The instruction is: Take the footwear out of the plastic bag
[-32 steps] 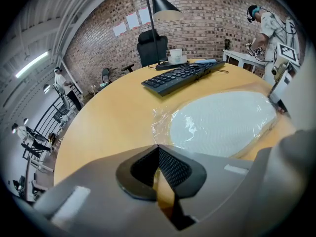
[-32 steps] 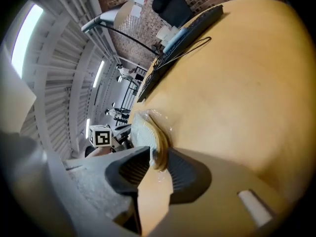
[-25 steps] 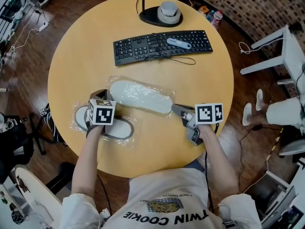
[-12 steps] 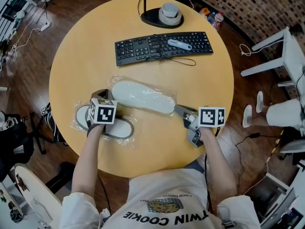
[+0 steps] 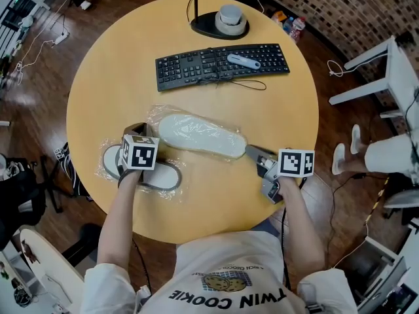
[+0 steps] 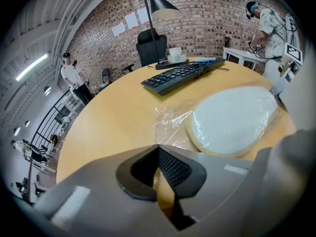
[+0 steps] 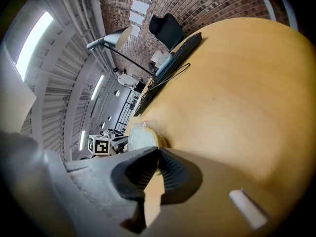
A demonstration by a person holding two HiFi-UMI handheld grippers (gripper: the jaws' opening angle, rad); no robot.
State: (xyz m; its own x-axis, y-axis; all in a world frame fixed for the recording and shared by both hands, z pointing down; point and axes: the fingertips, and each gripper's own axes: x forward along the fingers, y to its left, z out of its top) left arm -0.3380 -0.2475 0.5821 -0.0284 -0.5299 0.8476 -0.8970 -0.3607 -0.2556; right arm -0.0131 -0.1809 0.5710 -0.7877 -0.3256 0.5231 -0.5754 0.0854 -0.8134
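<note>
Our right hand-held gripper (image 5: 251,153) has closed its jaws on the end of the white flat slipper (image 5: 201,135) and drawn it toward 4 o'clock, sliding it further out of the clear plastic bag (image 5: 156,114).

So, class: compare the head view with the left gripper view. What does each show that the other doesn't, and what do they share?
Only the head view shows both hand-held grippers, left hand-held gripper and right hand-held gripper, plus a second slipper in plastic by the left one. Only the left gripper view shows the lamp's shade and paper sheets on the brick wall. Both show the white-soled slipper in its plastic bag, the keyboard and the round table.
</note>
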